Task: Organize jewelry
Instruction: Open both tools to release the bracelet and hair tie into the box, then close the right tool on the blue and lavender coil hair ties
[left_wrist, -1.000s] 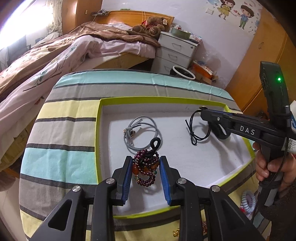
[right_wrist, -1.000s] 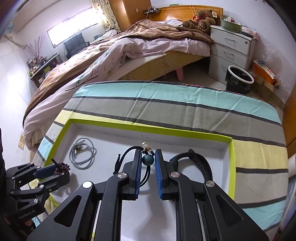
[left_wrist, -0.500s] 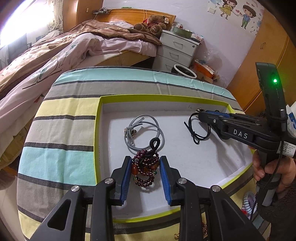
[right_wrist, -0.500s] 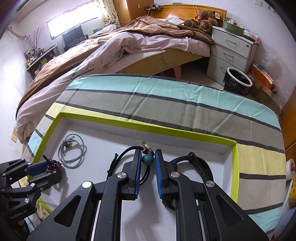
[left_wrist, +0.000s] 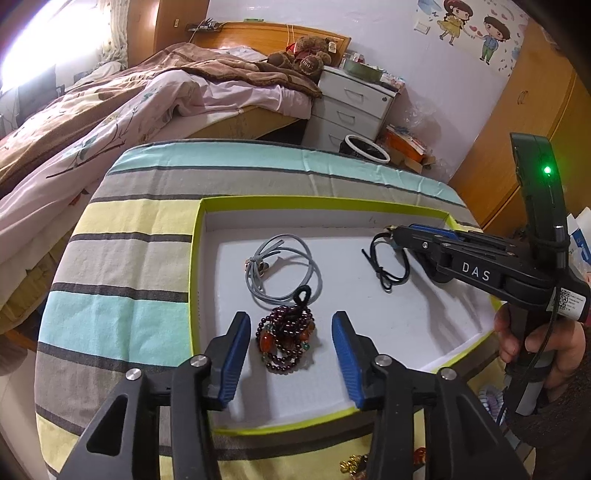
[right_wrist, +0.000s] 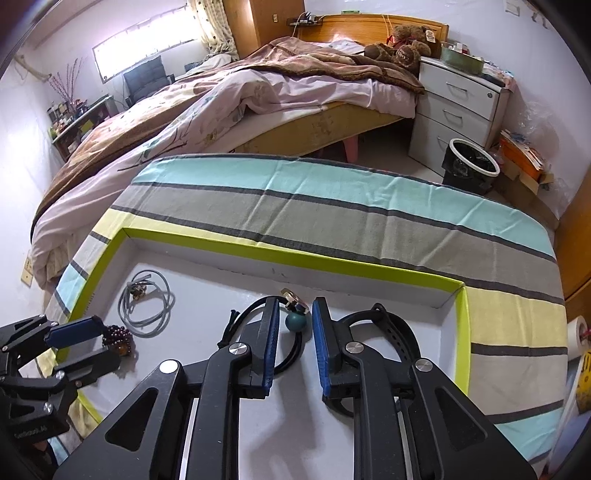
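Note:
A white tray with a lime-green rim (left_wrist: 195, 258) lies on the striped table. In it lie a dark red bead bracelet (left_wrist: 286, 338), a grey cord necklace (left_wrist: 284, 266) and a black cord necklace (left_wrist: 388, 266) with a teal bead (right_wrist: 295, 322) and gold charm. My left gripper (left_wrist: 288, 325) is open, its blue pads either side of the bead bracelet without touching. My right gripper (right_wrist: 293, 314) is open, its pads either side of the teal bead. A black watch strap (right_wrist: 391, 325) lies under the right gripper's finger.
The striped cloth (right_wrist: 332, 206) covers the table around the tray. More jewelry lies at the near table edge (left_wrist: 354, 461). A bed (right_wrist: 221, 99), a white drawer unit (right_wrist: 458, 107) and a black bin (right_wrist: 471, 166) stand beyond the table.
Both grippers have opened. The left one has let go of the bead bracelet and the right one has let go of the teal bead; both pieces now rest on the tray.

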